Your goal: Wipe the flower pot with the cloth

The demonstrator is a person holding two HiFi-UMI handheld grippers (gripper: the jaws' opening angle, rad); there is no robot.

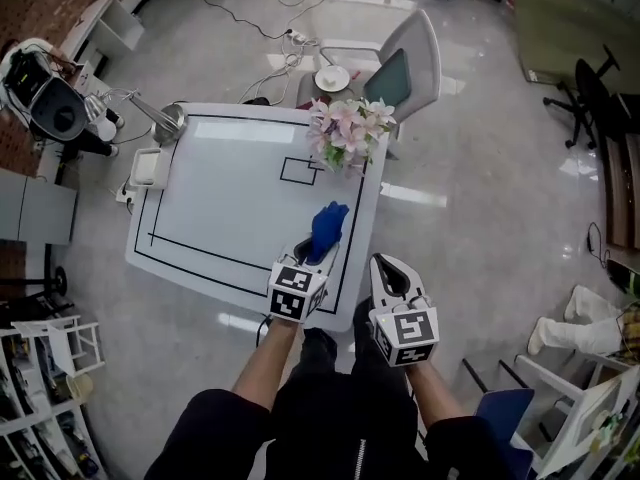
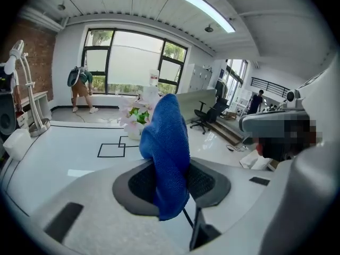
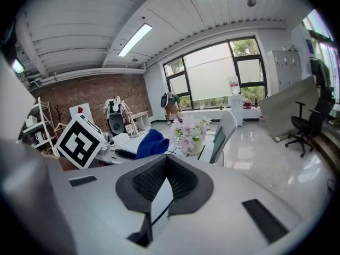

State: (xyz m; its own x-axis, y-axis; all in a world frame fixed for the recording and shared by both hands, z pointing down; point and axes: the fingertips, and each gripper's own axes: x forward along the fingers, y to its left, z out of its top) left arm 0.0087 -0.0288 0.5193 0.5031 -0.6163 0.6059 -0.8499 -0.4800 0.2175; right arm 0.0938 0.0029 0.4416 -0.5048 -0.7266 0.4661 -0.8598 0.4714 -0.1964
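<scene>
"So, what did your left gripper have hold of?"

"My left gripper (image 1: 314,255) had its jaws closed on the blue cloth (image 1: 328,228). In the left gripper view the cloth stood up out of the dark pads in a bunched fold. A short end hung down on the near side, toward the camera."

"And where was that in the head view?"

"Low in the middle of the frame, over the near right edge of the white table (image 1: 220,208). The cloth pointed up the frame from the jaws."

"Where was the flower pot?"

"At the table's far right corner, upper centre of the head view. From above, the pink flowers (image 1: 348,128) covered most of it. The right gripper view showed the pale flower pot (image 3: 195,148) under the blooms, just right of mid-frame. A black square outline (image 1: 298,171) was marked on the table top just to the left of the flowers."

"Was the cloth touching the pot?"

"No, they were well apart, with bare table top between them."

"And your right gripper?"

"My right gripper (image 1: 388,265) sat at lower centre-right of the head view, just off the table's right edge and beside the left one. Its jaws were pressed together with nothing between them; only a thin seam showed between the pads in the right gripper view."

"Anything else near the pot?"

"A grey chair (image 1: 418,53) stood just beyond it, toward the top of the frame."
</scene>
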